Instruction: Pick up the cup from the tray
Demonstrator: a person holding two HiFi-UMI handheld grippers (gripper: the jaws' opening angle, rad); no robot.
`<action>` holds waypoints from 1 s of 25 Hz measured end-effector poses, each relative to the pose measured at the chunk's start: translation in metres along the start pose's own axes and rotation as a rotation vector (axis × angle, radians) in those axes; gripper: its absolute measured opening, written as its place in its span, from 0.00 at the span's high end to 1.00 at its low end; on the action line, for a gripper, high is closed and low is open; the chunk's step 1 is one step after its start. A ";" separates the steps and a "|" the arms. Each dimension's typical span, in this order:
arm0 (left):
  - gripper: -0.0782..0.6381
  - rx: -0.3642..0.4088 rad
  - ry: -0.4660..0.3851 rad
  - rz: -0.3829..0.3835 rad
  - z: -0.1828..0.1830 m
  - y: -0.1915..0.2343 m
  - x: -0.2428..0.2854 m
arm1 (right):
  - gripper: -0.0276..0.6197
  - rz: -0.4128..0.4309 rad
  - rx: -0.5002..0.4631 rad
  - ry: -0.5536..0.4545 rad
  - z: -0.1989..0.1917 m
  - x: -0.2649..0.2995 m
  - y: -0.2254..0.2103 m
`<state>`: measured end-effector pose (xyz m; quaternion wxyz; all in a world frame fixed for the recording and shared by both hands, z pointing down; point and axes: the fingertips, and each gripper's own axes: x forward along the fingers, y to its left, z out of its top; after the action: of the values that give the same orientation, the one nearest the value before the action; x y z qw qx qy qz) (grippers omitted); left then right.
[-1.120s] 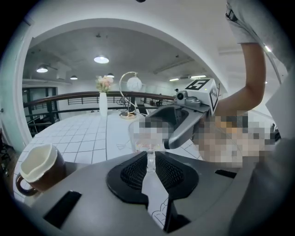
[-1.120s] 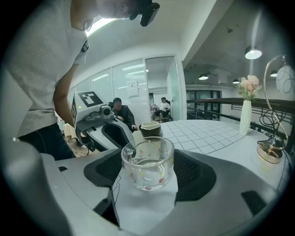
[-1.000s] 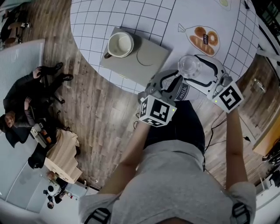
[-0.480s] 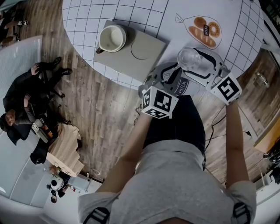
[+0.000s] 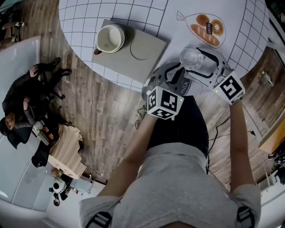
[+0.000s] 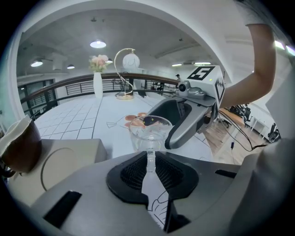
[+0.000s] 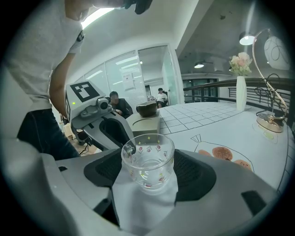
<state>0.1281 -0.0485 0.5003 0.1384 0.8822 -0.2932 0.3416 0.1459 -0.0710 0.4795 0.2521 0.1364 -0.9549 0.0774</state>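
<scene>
The cup (image 5: pixel 110 38), white inside and brown outside, stands on the left end of a grey tray (image 5: pixel 149 49); it also shows at the far left of the left gripper view (image 6: pixel 18 145). Both grippers are well to its right, over the table's near edge, around a clear glass cup (image 5: pixel 192 58) with small flower prints. My right gripper (image 7: pixel 148 161) is shut on the glass's body (image 7: pixel 147 159). The left gripper (image 6: pixel 150 159) is pinched on the glass's thin handle (image 6: pixel 150 156), its jaws nearly together.
The round table (image 5: pixel 111 13) has a white grid-pattern top, with a bread drawing (image 5: pixel 208 26) at the back right. A white vase of flowers (image 6: pixel 97 78) and a curved lamp (image 6: pixel 126 76) stand at its far side. Seated people (image 5: pixel 22 102) are on the floor to the left.
Both grippers keep their hold on the glass and stay put. The head view has drifted, so the tray and cup sit a little further left and higher.
</scene>
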 end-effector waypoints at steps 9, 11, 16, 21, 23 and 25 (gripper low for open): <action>0.81 0.005 0.049 -0.008 -0.015 -0.005 0.005 | 0.45 -0.006 -0.009 0.053 -0.013 0.006 0.007; 0.81 0.000 0.048 -0.011 -0.016 -0.005 0.007 | 0.45 -0.007 -0.026 0.066 -0.013 0.006 0.008; 0.81 0.004 0.040 -0.014 -0.016 -0.006 0.007 | 0.45 -0.013 -0.040 0.080 -0.015 0.006 0.009; 0.80 -0.006 0.022 -0.010 -0.017 -0.005 0.007 | 0.45 -0.030 -0.051 0.075 -0.014 0.007 0.010; 0.79 -0.027 0.011 -0.013 -0.017 -0.005 0.006 | 0.45 -0.036 -0.053 0.071 -0.014 0.006 0.010; 0.77 -0.045 0.002 -0.023 -0.018 -0.006 0.005 | 0.45 -0.040 -0.051 0.071 -0.014 0.006 0.010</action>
<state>0.1246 -0.0379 0.5165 0.1624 0.8819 -0.2904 0.3340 0.1444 -0.0599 0.4939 0.2909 0.1463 -0.9440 0.0529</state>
